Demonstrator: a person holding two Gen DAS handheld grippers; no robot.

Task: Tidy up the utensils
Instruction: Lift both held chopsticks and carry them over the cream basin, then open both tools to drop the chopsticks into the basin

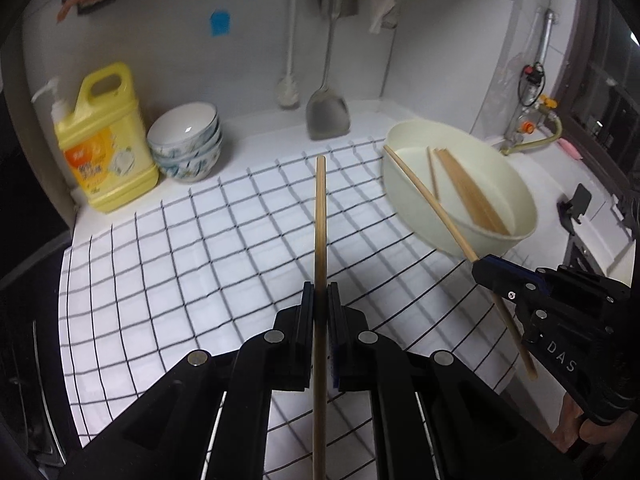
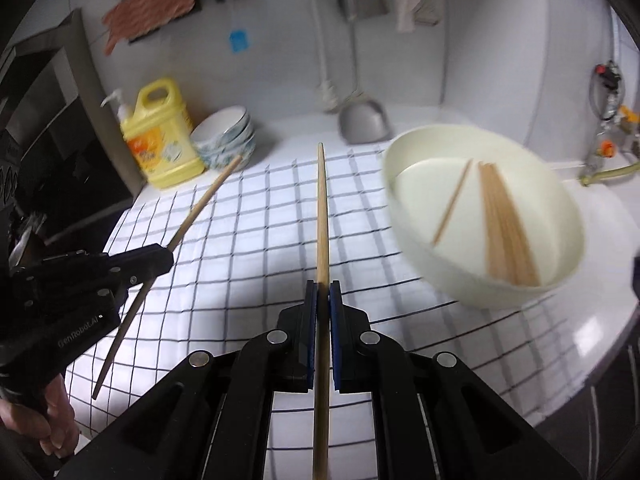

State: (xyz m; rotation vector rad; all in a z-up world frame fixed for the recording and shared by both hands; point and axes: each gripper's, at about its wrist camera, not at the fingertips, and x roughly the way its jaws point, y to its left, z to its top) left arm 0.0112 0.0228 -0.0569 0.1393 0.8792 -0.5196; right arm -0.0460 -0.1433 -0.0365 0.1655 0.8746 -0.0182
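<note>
Two grippers each clamp one wooden chopstick above a white cloth with a black grid. The left gripper has its jaws closed tight on the left chopstick, which runs straight out toward 12 o'clock in its own view; seen from the right wrist, that same gripper sits at 9 o'clock, its chopstick slanting up toward 1 o'clock. The right gripper is likewise closed on the right chopstick, which points to 12 o'clock; from the left wrist it appears at 3 o'clock, and its chopstick angles toward 11 o'clock, crossing in front of the cream basin.

That basin stands on the cloth at 2 o'clock in both views and holds a bundle of chopsticks lying on its floor, with a single stick just beside them. At 10 o'clock a yellow detergent jug stands next to a stack of patterned bowls. At 12 o'clock a metal spatula and a white-handled brush hang against the wall.
</note>
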